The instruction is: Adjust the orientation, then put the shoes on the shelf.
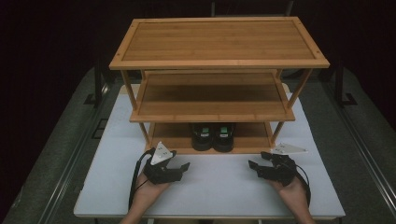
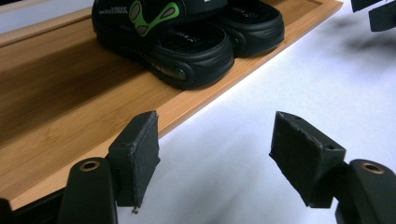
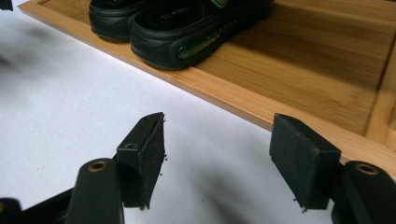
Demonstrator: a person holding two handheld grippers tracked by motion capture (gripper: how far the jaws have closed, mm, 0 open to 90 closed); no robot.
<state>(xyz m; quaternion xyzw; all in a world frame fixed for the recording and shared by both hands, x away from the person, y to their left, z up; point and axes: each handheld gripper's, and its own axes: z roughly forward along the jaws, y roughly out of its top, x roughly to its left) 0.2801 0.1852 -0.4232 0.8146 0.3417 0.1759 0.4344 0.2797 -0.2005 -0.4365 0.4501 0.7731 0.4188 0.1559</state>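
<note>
Left tool (image 1: 180,164) and right tool (image 1: 257,164): spread wide, holding nothing, low over the table (image 1: 215,186) before the rack (image 1: 205,147), clear for access. Sandals (image 1: 213,136): paired on the rack's bottom shelf, centred, heels outward.

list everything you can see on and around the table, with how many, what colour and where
Shoe rack: one, light brown bamboo, three shelves, standing on the far half of the table.
Shoes: two, black with green marks, side by side on the rack's bottom shelf, near its middle; the top and middle shelves are bare.
Table: one, white top, under the rack and the hands.
Floor: grey, around the table, with dark rails along both sides.
Left gripper: one, black with a grey three-cornered plate, held low over the table in front of the rack, jaws open, nothing between them.
Right gripper: one, black with a grey plate, likewise open, nothing held.
Hands: two, coming in from the near edge.
</note>
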